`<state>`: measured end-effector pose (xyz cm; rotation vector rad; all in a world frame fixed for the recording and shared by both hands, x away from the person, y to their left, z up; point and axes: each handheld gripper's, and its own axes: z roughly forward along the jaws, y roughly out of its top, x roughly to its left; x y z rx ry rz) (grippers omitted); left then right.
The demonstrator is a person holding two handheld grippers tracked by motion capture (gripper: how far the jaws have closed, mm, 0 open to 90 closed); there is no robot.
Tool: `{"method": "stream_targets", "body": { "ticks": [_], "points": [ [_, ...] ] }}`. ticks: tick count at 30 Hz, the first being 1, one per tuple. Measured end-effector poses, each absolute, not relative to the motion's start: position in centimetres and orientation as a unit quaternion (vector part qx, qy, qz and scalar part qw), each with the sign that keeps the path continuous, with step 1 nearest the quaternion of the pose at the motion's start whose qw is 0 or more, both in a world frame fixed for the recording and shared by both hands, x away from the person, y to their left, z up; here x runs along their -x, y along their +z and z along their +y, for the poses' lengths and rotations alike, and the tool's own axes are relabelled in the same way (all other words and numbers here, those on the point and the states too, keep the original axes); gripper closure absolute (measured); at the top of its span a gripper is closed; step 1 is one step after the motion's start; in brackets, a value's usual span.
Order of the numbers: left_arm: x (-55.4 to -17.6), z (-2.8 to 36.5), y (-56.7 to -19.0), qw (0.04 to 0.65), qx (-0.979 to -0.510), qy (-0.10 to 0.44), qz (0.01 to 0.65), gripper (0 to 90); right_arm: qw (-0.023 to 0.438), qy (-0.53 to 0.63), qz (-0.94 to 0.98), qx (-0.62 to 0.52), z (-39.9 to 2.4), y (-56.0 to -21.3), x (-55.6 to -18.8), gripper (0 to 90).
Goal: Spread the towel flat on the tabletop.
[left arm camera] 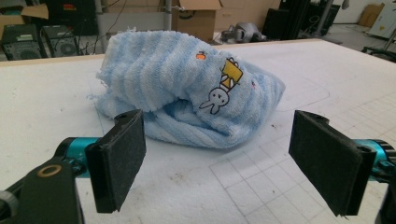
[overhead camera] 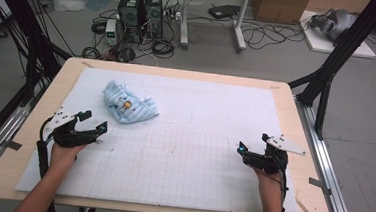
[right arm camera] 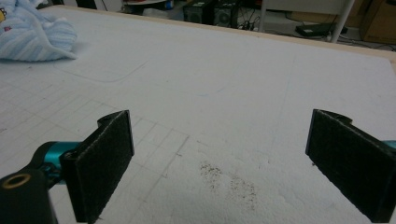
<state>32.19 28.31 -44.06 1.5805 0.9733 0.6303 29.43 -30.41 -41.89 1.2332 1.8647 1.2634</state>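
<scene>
Blue striped towel (overhead camera: 127, 105) crumpled on the white mat (overhead camera: 198, 152), toward its far left.
Left gripper (overhead camera: 92, 122) sits just short of the towel's near edge, jaws apart with nothing between; right gripper (overhead camera: 252, 146), jaws likewise apart, is well away near the bench (overhead camera: 295, 113) right edge, bare mat between them.

The towel (right arm camera: 32, 32) is cut off by the top-left corner in the right gripper view, and its crumpled folds hide its underside and far side in the high view.
</scene>
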Motion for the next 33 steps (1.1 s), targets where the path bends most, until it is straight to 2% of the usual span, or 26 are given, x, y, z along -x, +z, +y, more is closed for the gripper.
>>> {"method": "stream_targets", "body": {
  "ticks": [25,33],
  "points": [
    [-32.3,28.2,-44.0,0.551,-0.675,0.267,0.411,18.7,0.28,0.469,0.707,-0.448,-29.9,-42.0,-29.0,6.9],
    [-34.2,27.6,-42.8,0.548,-0.675,0.266,0.416,18.9,0.274,0.468,0.715,-0.441,-29.5,-42.1,-29.2,6.9]
  ]
}}
